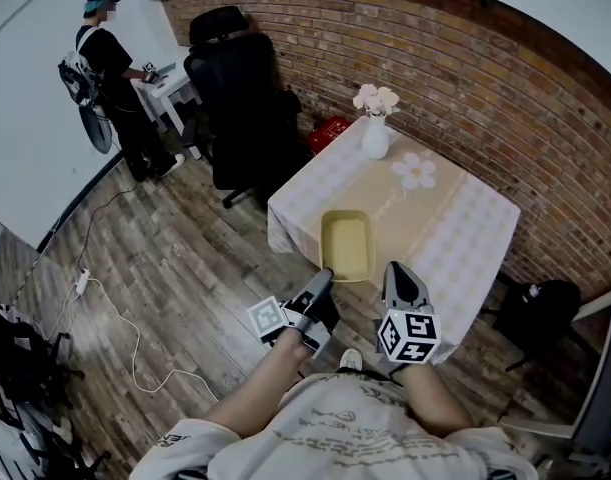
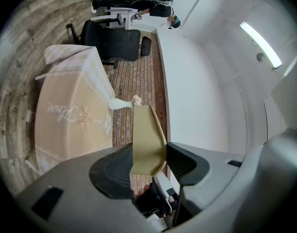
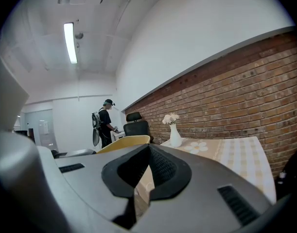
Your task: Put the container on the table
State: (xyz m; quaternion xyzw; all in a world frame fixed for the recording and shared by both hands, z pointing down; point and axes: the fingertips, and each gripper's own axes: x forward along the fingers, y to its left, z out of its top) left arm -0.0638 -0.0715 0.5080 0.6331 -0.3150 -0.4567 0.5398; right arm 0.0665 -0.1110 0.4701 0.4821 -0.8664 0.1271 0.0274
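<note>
A shallow yellow container [image 1: 347, 243] hangs over the near left part of the table [image 1: 465, 228], which wears a pale flowered cloth. My left gripper [image 1: 323, 276] is shut on its near rim; in the left gripper view the yellow wall [image 2: 147, 140] is pinched between the two black pads [image 2: 114, 171]. Whether its base touches the cloth I cannot tell. My right gripper [image 1: 397, 271] is just right of the container near the table's front edge, shut and empty. In the right gripper view its pads [image 3: 158, 171] meet, with the container's rim [image 3: 124, 141] behind them.
A white vase with flowers [image 1: 375, 133] stands at the table's far corner by the brick wall. A black office chair [image 1: 240, 98] is left of the table. A person [image 1: 110, 68] stands at a small white desk, far left. A white cable [image 1: 115, 318] lies on the wooden floor.
</note>
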